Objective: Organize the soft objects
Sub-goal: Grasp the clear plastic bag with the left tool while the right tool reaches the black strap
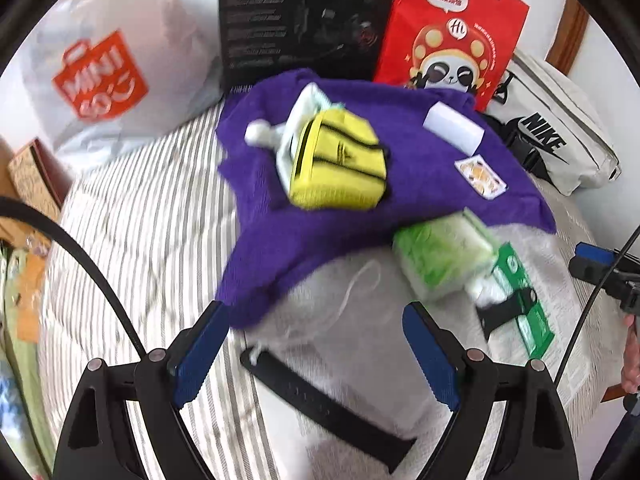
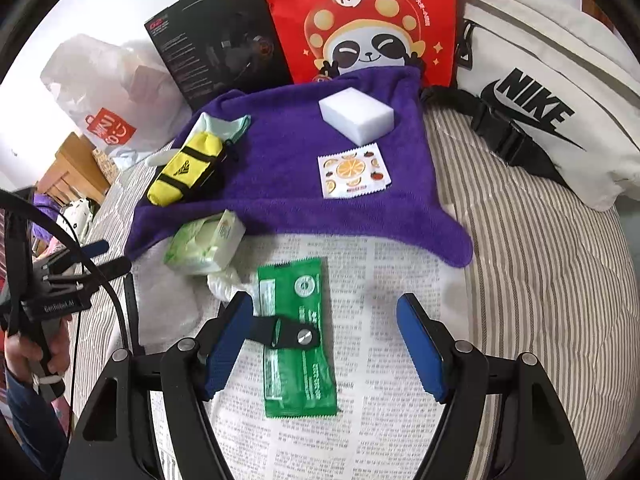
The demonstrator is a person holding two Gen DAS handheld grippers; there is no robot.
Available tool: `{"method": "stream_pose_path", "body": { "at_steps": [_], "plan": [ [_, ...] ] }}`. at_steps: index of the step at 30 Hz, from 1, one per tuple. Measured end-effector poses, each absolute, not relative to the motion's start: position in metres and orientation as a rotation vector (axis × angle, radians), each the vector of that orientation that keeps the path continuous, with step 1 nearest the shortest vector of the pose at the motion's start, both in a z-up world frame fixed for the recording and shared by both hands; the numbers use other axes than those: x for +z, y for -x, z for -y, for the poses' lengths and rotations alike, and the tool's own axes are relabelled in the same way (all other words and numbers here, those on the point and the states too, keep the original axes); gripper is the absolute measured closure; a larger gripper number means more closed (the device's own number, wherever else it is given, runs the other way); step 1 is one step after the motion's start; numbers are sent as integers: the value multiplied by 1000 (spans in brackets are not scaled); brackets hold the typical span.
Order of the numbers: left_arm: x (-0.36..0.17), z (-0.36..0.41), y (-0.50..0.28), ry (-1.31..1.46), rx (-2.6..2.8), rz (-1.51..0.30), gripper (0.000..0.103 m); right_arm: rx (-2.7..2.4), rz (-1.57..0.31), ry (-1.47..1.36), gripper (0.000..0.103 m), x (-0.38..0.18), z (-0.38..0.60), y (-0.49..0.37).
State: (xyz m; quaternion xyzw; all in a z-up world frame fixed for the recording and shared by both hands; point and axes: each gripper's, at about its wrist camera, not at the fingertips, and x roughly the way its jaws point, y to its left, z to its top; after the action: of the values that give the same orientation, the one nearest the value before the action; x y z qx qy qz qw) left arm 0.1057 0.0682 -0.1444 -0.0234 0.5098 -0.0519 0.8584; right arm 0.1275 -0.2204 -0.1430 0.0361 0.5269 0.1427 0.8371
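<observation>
A purple towel (image 2: 280, 196) (image 1: 420, 196) lies spread on the bed. On it rest a yellow zip pouch (image 2: 186, 168) (image 1: 340, 164), a white sponge block (image 2: 356, 116) (image 1: 454, 128) and an orange-print sachet (image 2: 354, 176) (image 1: 480, 176). A green tissue pack (image 2: 206, 244) (image 1: 444, 252) sits at the towel's near edge. My right gripper (image 2: 326, 344) is open above a green packet (image 2: 300, 376) on newspaper (image 2: 400, 360), with a small black strap (image 2: 288, 332) across the packet. Hovering open and empty, my left gripper (image 1: 316, 352) is over a long black strap (image 1: 328, 404) and a whitish fluffy sheet (image 1: 360, 320).
Behind the towel stand a red panda paper bag (image 2: 360, 20), a black box (image 2: 216, 40), a white Nike bag (image 2: 540, 100) and a white Miniso plastic bag (image 1: 104, 80). Striped bedding (image 2: 540, 280) lies around the towel. A hand (image 2: 24, 356) holds the left gripper at the left of the right wrist view.
</observation>
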Motion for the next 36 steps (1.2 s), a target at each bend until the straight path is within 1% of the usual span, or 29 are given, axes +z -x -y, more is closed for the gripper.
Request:
{"method": "stream_pose_path", "body": {
  "at_steps": [5, 9, 11, 15, 18, 26, 30, 31, 32, 34, 35, 36],
  "plan": [
    [-153, -56, -93, 99, -149, -1079, 15, 308, -1123, -66, 29, -144, 216, -120],
    [-159, -33, -88, 31, -180, -1054, 12, 310, -1123, -60, 29, -143, 216, -113],
    [-166, -26, -92, -23, -142, -1064, 12, 308, -1125, -60, 29, -143, 218, -110],
    [-179, -19, -95, -41, -171, -1106, 12, 302, -1132, -59, 29, -146, 222, -102],
    [-182, -15, -89, -50, -215, -1103, 12, 301, -1142, -60, 29, -150, 226, -99],
    [-187, 4, -79, -160, -266, -1075, 0, 294, -1175, -68, 29, -161, 228, -100],
    [-188, 3, -81, -160, -259, -1064, 0, 298, -1182, -65, 29, -165, 225, -100],
    [-188, 3, -81, -163, -261, -1058, 8, 299, -1185, -65, 29, -166, 224, -101],
    [-186, 5, -80, -163, -273, -1041, 14, 298, -1188, -64, 29, -167, 224, -101],
    [-183, 7, -76, -168, -296, -1010, 37, 297, -1193, -61, 29, -170, 224, -101],
    [-181, 8, -75, -170, -304, -1006, 44, 297, -1196, -62, 29, -171, 224, -101],
    [-179, 9, -75, -171, -314, -1002, 59, 296, -1199, -62, 29, -172, 224, -101]
  ]
}}
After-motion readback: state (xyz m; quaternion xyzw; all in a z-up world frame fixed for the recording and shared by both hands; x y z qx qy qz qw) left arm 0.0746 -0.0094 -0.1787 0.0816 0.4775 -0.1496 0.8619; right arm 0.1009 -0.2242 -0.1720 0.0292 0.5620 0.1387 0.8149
